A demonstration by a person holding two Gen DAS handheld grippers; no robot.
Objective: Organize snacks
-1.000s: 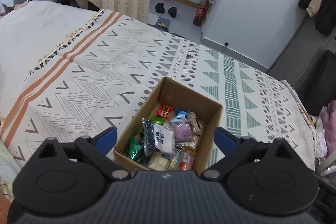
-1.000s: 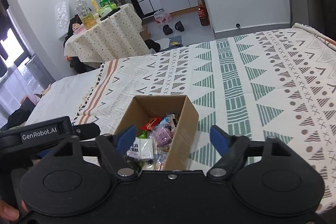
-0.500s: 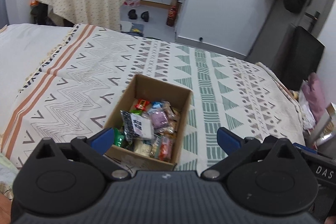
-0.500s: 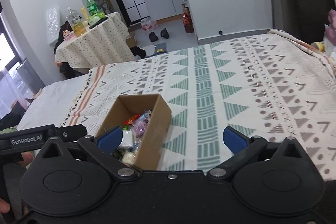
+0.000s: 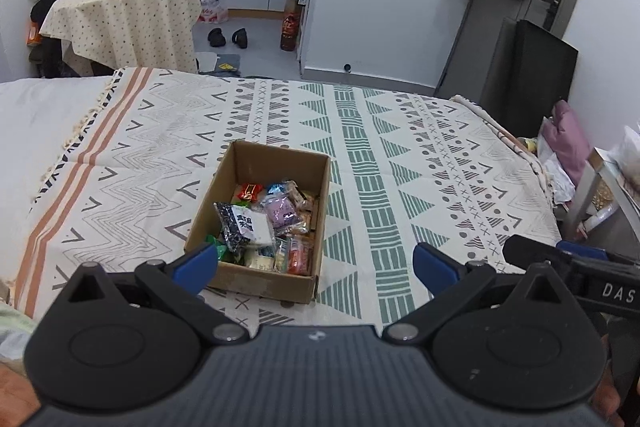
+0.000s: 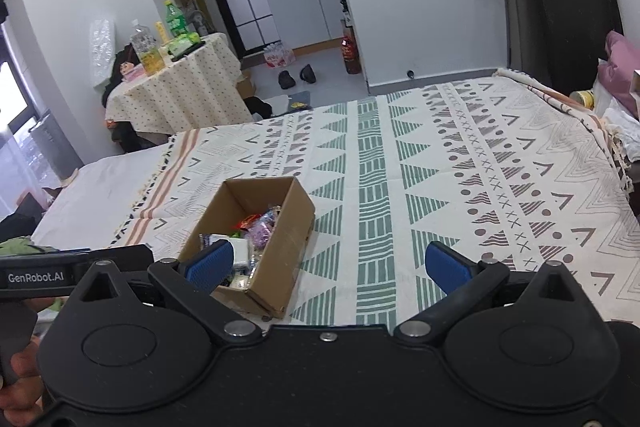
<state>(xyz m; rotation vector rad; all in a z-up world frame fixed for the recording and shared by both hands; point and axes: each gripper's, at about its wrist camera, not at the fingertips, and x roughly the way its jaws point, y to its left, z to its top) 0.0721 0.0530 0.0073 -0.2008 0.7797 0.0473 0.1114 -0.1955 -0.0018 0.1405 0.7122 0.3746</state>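
Looking along the left tool (image 5: 316,263), the cardboard box (image 5: 260,283) of snacks (image 5: 268,223) lay just ahead and a little toward that tool's left finger (image 5: 196,263), whose blue pad overlapped the box's near left corner in the picture; whether it touched the box or hung above it could not be told. Both fingers stood wide apart and held nothing. The box rested on the patterned blanket (image 5: 400,155) of the bed, its long axis running nearly straight away from the tool, so a reach forward and slightly left would probably go down its length. Loose packets filled its near half, a dark packet with a white label (image 5: 244,227) lying on top. From the right tool (image 6: 328,263), the same cardboard box (image 6: 280,251) lay ahead but well to the left, its long axis angled away up and to the right, the tall near wall hiding most of the snacks (image 6: 256,227). That tool's left finger (image 6: 212,263) overlapped the box's near corner, and its fingers too were spread and empty. By this layout, the left tool looked better lined up with the box, and the right would have to swing left to reach in.
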